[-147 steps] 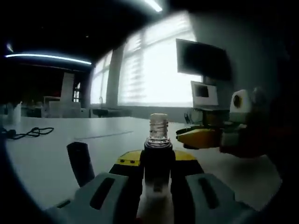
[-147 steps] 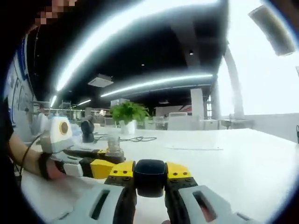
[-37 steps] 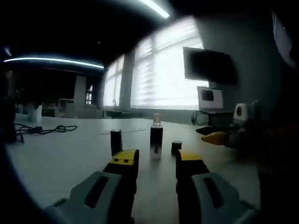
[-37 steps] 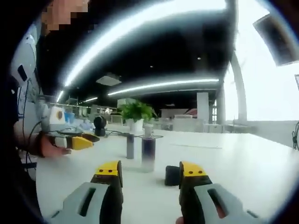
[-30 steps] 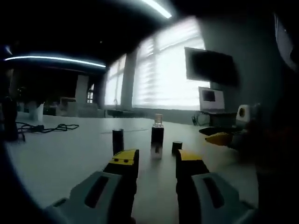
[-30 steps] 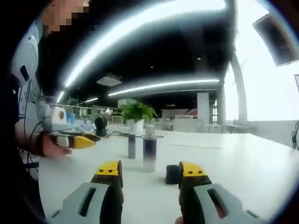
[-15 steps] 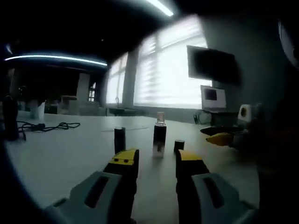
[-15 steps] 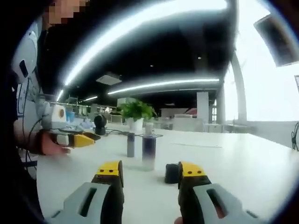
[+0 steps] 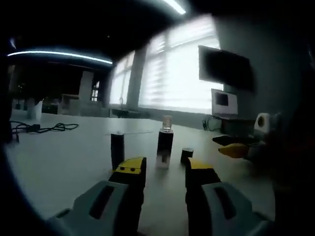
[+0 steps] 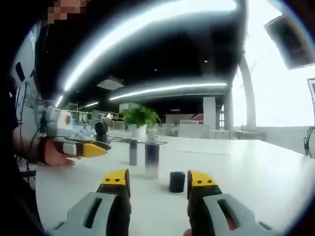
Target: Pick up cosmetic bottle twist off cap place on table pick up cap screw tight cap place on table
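The dark cosmetic bottle stands upright on the white table, its clear threaded neck bare. Its dark cap sits on the table just right of it. My left gripper is open, a little short of the bottle, nothing between its jaws. In the right gripper view the same bottle stands ahead, with the cap close to my right jaw. My right gripper is open and holds nothing. The other gripper shows at the left, held by a hand.
A second dark, slim bottle stands left of the cosmetic bottle, also seen as a grey tube. A black cable lies far left on the table. A potted plant stands at the far edge. A monitor hangs on the wall.
Both grippers let go since 4.9 s ago: bottle and cap now stand on the table. In the last second both views shifted slightly; bottle and cap stayed put.
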Action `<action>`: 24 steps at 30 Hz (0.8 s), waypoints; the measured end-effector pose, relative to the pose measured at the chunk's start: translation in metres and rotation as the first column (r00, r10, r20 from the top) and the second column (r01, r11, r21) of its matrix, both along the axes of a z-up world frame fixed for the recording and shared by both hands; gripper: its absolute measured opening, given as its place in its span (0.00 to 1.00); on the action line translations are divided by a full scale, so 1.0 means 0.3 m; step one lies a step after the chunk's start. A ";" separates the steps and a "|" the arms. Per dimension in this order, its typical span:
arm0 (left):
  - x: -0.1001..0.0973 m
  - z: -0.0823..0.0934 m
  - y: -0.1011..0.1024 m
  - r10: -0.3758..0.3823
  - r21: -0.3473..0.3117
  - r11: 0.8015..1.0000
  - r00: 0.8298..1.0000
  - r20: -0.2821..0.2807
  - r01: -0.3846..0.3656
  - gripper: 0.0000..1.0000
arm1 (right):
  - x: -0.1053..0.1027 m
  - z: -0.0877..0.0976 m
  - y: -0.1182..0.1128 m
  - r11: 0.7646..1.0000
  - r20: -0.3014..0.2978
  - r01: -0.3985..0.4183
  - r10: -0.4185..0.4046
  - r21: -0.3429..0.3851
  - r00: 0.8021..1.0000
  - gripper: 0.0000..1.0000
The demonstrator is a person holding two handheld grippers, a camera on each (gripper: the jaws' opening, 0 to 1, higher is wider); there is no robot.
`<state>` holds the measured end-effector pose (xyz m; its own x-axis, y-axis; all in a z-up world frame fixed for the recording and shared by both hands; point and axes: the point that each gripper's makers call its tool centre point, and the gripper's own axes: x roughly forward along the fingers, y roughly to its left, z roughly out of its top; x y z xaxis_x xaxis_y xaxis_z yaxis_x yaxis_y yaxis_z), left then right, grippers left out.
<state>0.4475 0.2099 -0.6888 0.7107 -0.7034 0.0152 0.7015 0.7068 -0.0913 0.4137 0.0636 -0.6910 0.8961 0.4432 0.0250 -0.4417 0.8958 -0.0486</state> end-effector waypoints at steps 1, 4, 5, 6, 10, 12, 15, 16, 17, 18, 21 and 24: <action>0.005 0.000 -0.002 0.003 0.006 1.000 1.000 0.005 -0.003 0.22 | 0.000 0.000 0.001 1.000 0.000 -0.001 0.001 0.000 1.000 0.40; 0.020 -0.008 -0.008 0.005 0.018 1.000 1.000 0.002 -0.005 0.22 | 0.002 0.000 -0.002 1.000 -0.001 0.001 -0.001 0.004 1.000 0.39; 0.022 -0.011 -0.014 0.001 0.021 1.000 1.000 -0.001 -0.001 0.22 | 0.002 0.000 -0.004 1.000 -0.001 0.002 -0.002 0.003 1.000 0.39; 0.023 -0.013 -0.019 -0.002 0.025 1.000 1.000 -0.001 0.002 0.22 | 0.003 -0.001 -0.005 1.000 -0.002 0.003 -0.003 0.004 1.000 0.39; 0.034 -0.019 -0.055 -0.014 0.051 0.999 1.000 0.011 0.013 0.22 | 0.004 -0.005 -0.004 1.000 -0.004 0.002 -0.002 -0.001 1.000 0.39; 0.033 -0.024 -0.064 -0.015 0.067 0.998 1.000 0.019 0.014 0.23 | 0.005 -0.002 -0.008 1.000 -0.001 0.002 -0.002 0.009 1.000 0.39; 0.035 -0.023 -0.060 -0.008 0.071 0.997 1.000 0.023 0.006 0.22 | 0.008 -0.001 -0.017 1.000 0.001 0.012 -0.012 0.015 1.000 0.39; 0.038 -0.021 -0.061 -0.008 0.068 0.998 1.000 0.022 0.006 0.22 | 0.009 0.000 -0.018 1.000 0.001 0.013 -0.013 0.015 1.000 0.39; 0.044 -0.020 -0.064 -0.007 0.060 0.998 1.000 0.013 0.006 0.22 | 0.009 -0.001 -0.019 1.000 0.002 0.015 -0.015 0.014 1.000 0.39; 0.048 -0.019 -0.067 -0.006 0.052 0.999 1.000 0.004 0.006 0.22 | 0.010 -0.001 -0.019 1.000 0.002 0.016 -0.016 0.011 1.000 0.39; 0.058 -0.021 -0.087 -0.010 0.044 0.999 1.000 -0.007 0.010 0.23 | 0.009 -0.005 -0.016 1.000 0.000 0.013 -0.013 0.002 1.000 0.39; 0.070 -0.025 -0.103 -0.011 0.049 0.999 1.000 -0.010 0.011 0.23 | 0.009 -0.007 -0.015 1.000 -0.001 0.014 -0.014 -0.003 1.000 0.39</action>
